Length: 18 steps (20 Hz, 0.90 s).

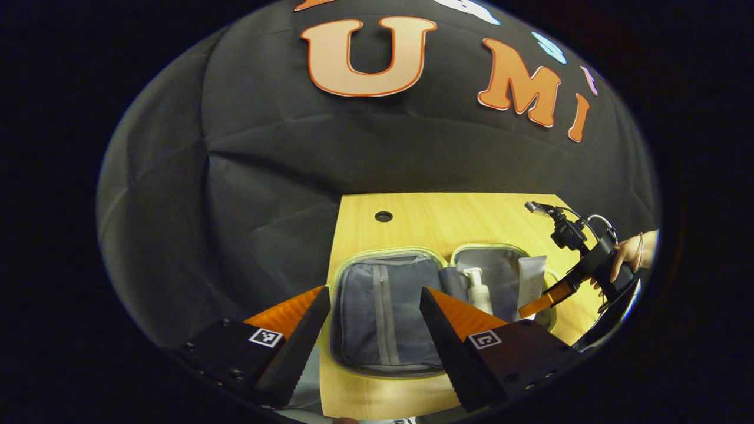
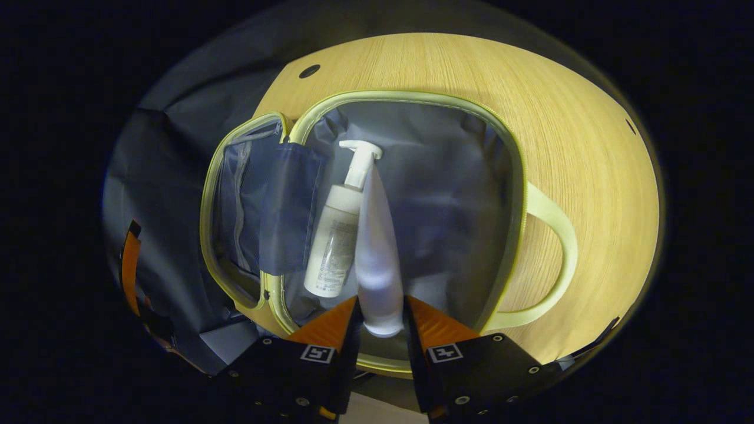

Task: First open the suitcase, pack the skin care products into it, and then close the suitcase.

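1. Suitcase (image 2: 406, 97) lies fully open and flat on the wooden table (image 2: 577, 147); light green zip rim, grey lining.
2. Left half of the suitcase (image 1: 386, 306): zipped fabric panel, closed. Contents behind the panel cannot be told.
3. Right half of the suitcase (image 1: 500, 271): holds a pump bottle (image 2: 337, 235), lying on its side against the hinge edge, pump head pointing toward the far rim.
4. White tube (image 2: 377, 259): gripped at its cap end, held over the right half of the suitcase, just beside the pump bottle, crimped end pointing toward the far rim. Contact with the lining cannot be told.
5. Right gripper (image 2: 382, 321): closed on the white tube, both fingers pressing its sides. Seen also at the near right corner of the suitcase (image 1: 545, 300), with a hand (image 1: 627, 253) on its grip.
6. Left gripper (image 1: 374, 300): jaws wide apart, holding nothing, above the near edge of the suitcase's left half.
7. Carry handle (image 2: 556, 235): projects from the right side of the suitcase, flat on the table.
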Available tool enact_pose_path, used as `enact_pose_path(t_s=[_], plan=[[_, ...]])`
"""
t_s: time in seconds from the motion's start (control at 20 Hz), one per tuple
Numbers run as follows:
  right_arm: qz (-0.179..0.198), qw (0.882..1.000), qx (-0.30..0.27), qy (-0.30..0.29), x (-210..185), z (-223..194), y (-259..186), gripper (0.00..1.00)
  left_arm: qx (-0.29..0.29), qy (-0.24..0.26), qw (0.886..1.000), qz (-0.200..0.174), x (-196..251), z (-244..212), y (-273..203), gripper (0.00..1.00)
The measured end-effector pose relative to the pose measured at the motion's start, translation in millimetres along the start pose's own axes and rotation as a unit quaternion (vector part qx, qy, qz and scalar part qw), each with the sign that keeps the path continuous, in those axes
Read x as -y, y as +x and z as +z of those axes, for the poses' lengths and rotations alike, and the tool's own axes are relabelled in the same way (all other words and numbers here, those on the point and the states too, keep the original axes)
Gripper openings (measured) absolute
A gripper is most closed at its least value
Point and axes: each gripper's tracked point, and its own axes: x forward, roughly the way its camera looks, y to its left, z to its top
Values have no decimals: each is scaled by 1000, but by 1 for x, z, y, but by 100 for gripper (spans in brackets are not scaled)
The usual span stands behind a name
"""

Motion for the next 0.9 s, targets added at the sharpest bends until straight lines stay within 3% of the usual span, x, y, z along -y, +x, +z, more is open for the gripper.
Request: enact_pose_path(t_s=[0.05, 0.15, 0.2, 0.25, 0.3, 0.4, 0.7, 0.9], plan=[[4, 1000, 3, 5, -2, 4, 1, 52, -1, -3, 1000, 5, -5, -3, 0, 98], [3, 1000, 14, 15, -2, 10, -1, 42, -2, -8, 1000, 10, -13, -11, 1, 98], [-1, 1000, 22, 18, 2, 14, -4, 59, -2, -10, 1000, 12, -18, -14, -1, 98], [-6, 999, 29, 17, 6, 15, -9, 64, 0, -13, 1000, 15, -23, -18, 3, 98], [-10, 999, 38, 17, 10, 16, -14, 78, 0, -15, 1000, 17, -28, -21, 6, 98], [-4, 998, 60, 14, 14, 17, -31, 94, -1, -21, 1000, 20, -38, -32, 22, 98], [56, 989, 134, 24, -6, 16, -89, 96, 2, -42, 999, 15, -79, -71, 91, 98], [32, 985, 169, 19, 19, 15, -107, 96, -21, -80, 996, 20, -154, -105, 130, 98]])
